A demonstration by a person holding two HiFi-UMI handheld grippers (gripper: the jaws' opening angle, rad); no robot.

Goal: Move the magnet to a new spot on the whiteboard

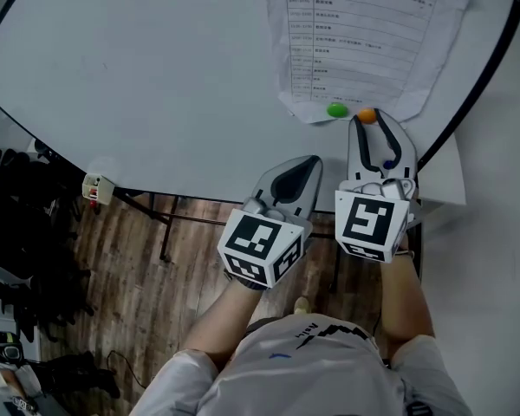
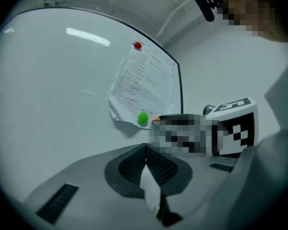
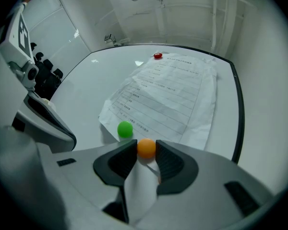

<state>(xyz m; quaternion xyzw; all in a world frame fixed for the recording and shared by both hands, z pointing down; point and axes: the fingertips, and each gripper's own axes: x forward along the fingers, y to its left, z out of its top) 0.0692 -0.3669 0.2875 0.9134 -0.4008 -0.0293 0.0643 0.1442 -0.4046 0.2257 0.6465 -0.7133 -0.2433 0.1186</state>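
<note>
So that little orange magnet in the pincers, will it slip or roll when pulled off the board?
The orange magnet looks small, round and smooth, so it is probably light but could slip from the right gripper, whose jaws pinch only its sides. Dropped, it would likely roll. It may resist, clinging to the whiteboard.
</note>
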